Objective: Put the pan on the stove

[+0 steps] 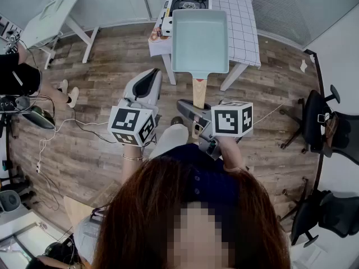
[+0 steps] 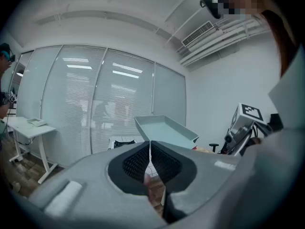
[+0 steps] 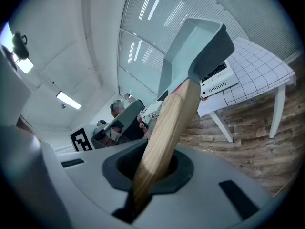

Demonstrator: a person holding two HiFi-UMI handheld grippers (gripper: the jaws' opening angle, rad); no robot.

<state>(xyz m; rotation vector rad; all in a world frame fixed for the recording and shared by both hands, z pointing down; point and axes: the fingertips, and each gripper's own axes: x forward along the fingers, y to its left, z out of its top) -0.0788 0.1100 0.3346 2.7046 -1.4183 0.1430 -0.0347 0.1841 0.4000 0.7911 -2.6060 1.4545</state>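
Pan: a pale teal rectangular pan (image 1: 199,41) with a wooden handle (image 1: 199,91) is held up in the air – it is carried by the handle alone and is seen over the near end of the table (image 1: 245,32).
Right gripper: the right gripper (image 1: 193,119) is clamped on the wooden handle; in the right gripper view the handle (image 3: 167,128) is seen running up from between the closed jaws to the pan (image 3: 190,46).
Left gripper: the left gripper (image 1: 151,76) is held beside the right one, left of the handle; its jaws are pressed together and nothing is gripped between them.
Stove: a black single-burner stove (image 1: 189,3) is set at the far end of the table – the pan is not yet placed on it.
Table: it is covered with a white grid-patterned cloth and stands on a wood-plank floor (image 1: 101,128).
Surroundings: a white desk (image 1: 56,15) is seen at the far left, and black office chairs (image 1: 320,119) at the right.
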